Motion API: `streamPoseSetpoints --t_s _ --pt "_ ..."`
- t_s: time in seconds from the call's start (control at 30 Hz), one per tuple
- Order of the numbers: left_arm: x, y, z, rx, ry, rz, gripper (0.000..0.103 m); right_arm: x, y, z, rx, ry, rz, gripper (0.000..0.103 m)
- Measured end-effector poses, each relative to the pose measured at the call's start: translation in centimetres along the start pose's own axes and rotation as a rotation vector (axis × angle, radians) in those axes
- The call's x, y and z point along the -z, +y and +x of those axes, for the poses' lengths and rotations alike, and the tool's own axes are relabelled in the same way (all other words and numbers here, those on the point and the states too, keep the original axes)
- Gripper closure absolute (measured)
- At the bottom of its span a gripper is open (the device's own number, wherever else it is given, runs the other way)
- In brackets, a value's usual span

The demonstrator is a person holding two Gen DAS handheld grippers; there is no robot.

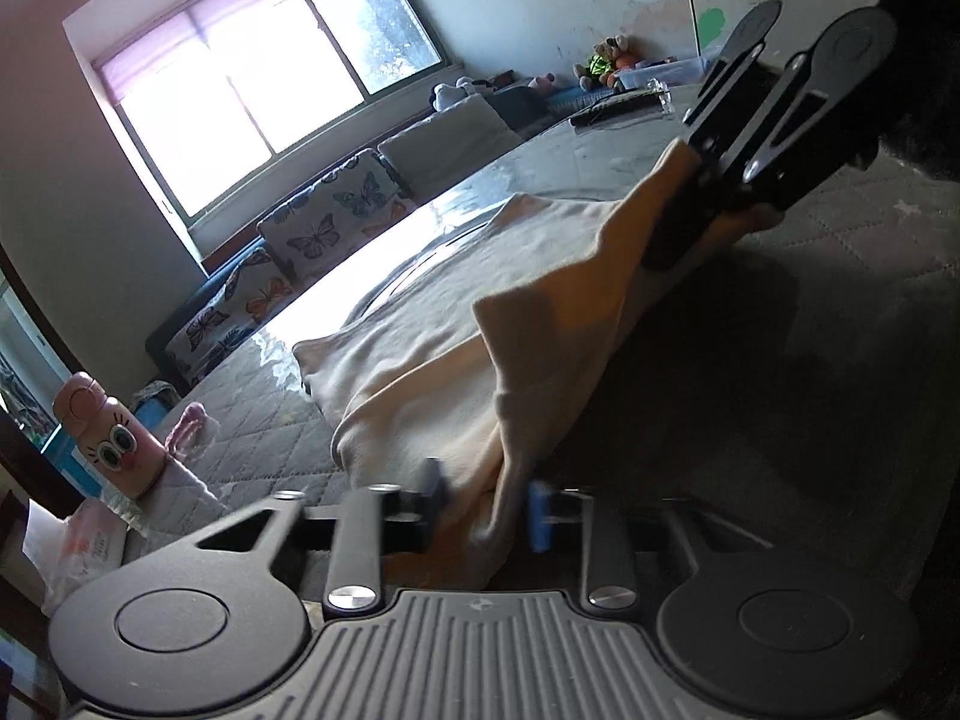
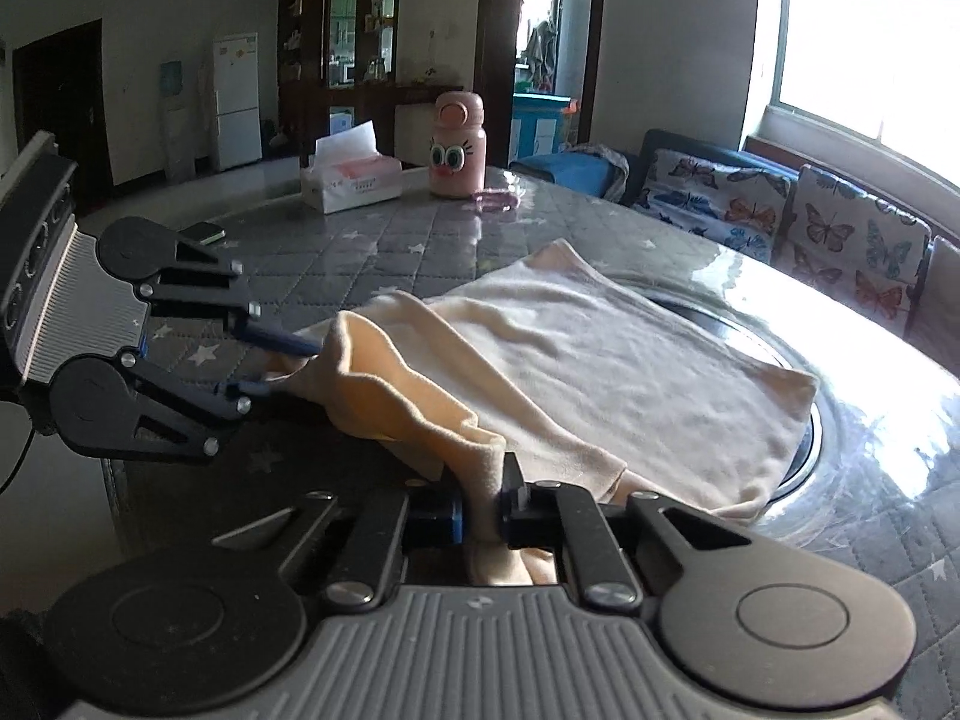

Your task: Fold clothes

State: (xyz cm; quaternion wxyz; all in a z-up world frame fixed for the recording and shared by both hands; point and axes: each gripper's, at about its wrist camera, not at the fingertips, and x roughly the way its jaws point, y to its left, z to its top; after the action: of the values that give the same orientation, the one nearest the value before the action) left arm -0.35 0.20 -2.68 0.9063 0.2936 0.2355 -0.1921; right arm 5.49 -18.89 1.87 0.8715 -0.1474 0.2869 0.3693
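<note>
Both the left gripper (image 1: 486, 507) and right gripper (image 2: 483, 507) pinch the cream garment's (image 2: 600, 360) near edge, jaws nearly closed on cloth, ready to fold it forward.

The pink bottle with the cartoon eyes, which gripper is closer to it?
Left. The left gripper pinches the cream garment on the side toward the pink bottle; the right gripper grips the same edge farther away.

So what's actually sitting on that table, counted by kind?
Cream garment: 1
Pink cartoon-face bottle: 1
Tissue box: 1
Pink hair tie: 1
Phone: 1
Total: 5
</note>
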Motion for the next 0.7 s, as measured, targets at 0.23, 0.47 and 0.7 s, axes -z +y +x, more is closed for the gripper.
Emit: streamPoseSetpoints --t_s 0.23,0.47,0.7 --pt "-0.5 0.4 -3.5 0.03 -0.04 -0.032 0.095 -0.2 0.8 -2.5 -0.016 -0.035 -0.028 0.094" --pt "-0.3 -1.1 -10.0 0.089 -0.065 -0.047 0.096 0.6 3.2 -8.0 -0.102 -0.032 -0.069 0.095" --pt "-0.4 -1.5 -13.9 0.107 -0.083 -0.113 0.096 0.8 4.9 -11.2 -0.175 0.003 -0.073 0.095"
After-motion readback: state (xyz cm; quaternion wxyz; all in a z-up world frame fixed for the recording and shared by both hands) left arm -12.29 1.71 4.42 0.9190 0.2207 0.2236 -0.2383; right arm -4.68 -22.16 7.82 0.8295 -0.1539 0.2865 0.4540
